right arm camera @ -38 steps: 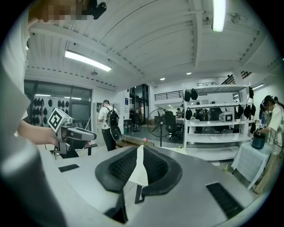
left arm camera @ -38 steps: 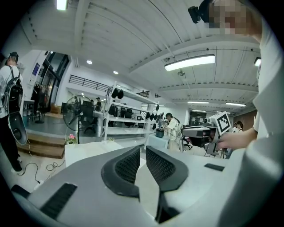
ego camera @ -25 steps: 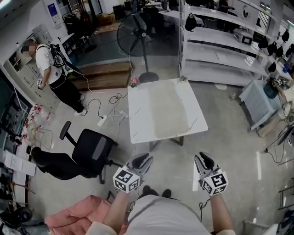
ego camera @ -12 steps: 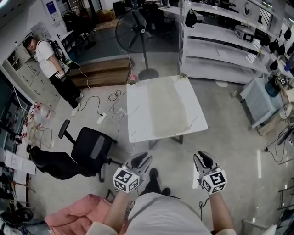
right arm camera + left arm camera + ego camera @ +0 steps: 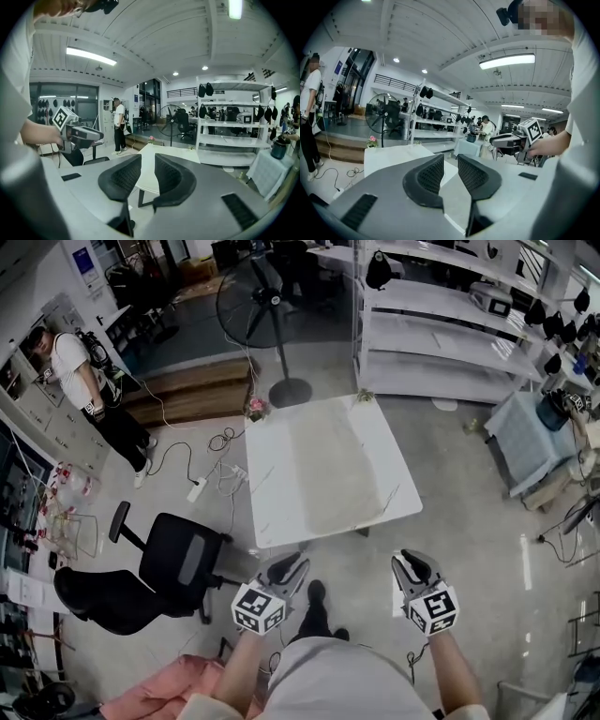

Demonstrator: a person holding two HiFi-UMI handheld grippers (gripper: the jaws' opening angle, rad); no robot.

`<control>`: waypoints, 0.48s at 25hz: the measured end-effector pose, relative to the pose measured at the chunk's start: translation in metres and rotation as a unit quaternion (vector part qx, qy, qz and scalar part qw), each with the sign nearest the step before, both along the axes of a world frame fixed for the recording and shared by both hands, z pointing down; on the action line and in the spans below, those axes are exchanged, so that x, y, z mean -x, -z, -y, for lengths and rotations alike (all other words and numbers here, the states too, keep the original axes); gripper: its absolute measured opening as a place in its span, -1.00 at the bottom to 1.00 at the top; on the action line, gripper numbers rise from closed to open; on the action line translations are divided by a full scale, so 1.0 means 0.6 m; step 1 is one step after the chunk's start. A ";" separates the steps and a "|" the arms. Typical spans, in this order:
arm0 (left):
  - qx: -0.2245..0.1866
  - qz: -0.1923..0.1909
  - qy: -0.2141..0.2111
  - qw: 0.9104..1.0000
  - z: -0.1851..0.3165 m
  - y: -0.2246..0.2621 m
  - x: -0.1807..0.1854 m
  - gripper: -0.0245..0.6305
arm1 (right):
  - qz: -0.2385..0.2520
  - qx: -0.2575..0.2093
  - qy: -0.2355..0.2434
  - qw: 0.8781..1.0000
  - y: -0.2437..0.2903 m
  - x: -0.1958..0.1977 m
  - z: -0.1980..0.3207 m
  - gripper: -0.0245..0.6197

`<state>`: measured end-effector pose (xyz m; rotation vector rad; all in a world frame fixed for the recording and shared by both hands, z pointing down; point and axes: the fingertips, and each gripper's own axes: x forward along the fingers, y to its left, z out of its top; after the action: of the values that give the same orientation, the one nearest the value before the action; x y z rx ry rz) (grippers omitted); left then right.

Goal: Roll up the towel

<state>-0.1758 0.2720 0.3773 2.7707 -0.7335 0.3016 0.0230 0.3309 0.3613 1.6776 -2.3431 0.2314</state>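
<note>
My left gripper [image 5: 292, 565] and right gripper [image 5: 411, 562] have their fingers a little apart and empty, well apart from the towel [image 5: 336, 470] lying flat on the tabletop [image 5: 272, 479], so I should reach its near edge with both level, one at each corner.

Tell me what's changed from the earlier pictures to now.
The person has walked toward the table, which now looks nearer in every view. Nothing was taken hold of or let go. The left gripper and right gripper stay open and empty, and the towel still lies flat on the table.
</note>
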 end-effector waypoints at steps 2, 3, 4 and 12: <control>0.002 0.002 -0.007 1.000 0.029 -0.006 -0.007 -0.58 | -0.004 0.004 -0.004 1.000 -0.005 -0.005 0.027 -0.60; 0.004 0.002 -0.009 1.000 0.045 -0.007 -0.009 -0.58 | -0.002 0.005 -0.009 1.000 -0.006 -0.009 0.042 -0.60; 0.006 0.001 -0.011 1.000 0.062 -0.007 -0.011 -0.58 | 0.002 0.005 -0.015 1.000 -0.005 -0.014 0.058 -0.60; 0.016 0.006 -0.056 0.998 0.179 -0.022 -0.039 -0.58 | 0.006 0.014 -0.041 0.999 -0.009 -0.031 0.181 -0.61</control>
<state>-0.1524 0.1648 0.3902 2.7864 -0.5725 0.3496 0.0415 0.2224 0.3665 1.7663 -2.2703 0.2902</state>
